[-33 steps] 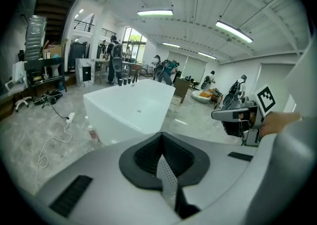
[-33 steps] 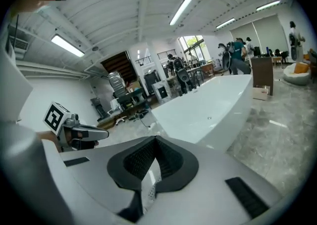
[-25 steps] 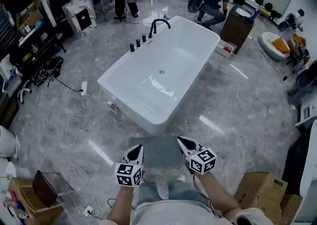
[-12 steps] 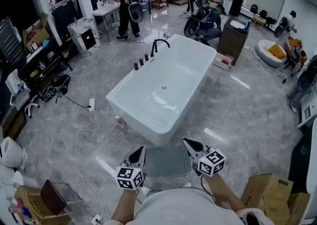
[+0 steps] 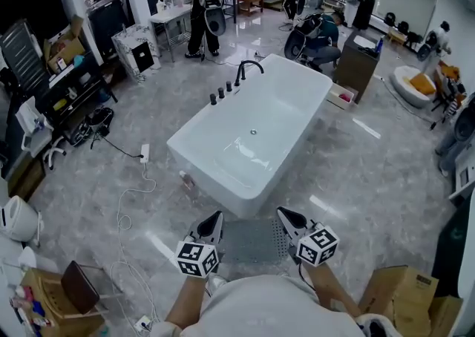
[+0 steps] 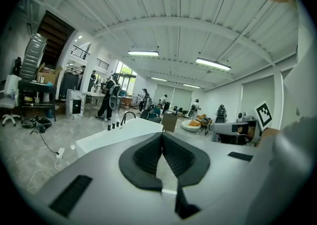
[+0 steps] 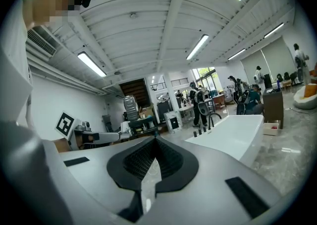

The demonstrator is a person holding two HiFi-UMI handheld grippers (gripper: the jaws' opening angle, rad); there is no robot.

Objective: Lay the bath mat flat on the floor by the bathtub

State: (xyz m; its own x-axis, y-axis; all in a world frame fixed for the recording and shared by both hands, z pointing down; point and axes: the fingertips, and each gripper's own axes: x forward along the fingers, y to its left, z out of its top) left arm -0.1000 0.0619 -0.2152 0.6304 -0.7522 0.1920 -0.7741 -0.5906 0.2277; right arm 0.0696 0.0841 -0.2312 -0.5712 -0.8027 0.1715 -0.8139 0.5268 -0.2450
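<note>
Left gripper [image 5: 214, 218] held off the floor, jaws clenched on nothing. Mat [image 5: 252, 240] lay flat on floor just beside bathtub [image 5: 228, 193] end, judged already placed, hence both free. Right gripper [image 5: 286, 217] likewise clenched, empty

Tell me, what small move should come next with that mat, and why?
Probably just draw both tools back. The mat already seems to lie flat on the floor by the tub, and the left tool and right tool are shut with nothing between them.
</note>
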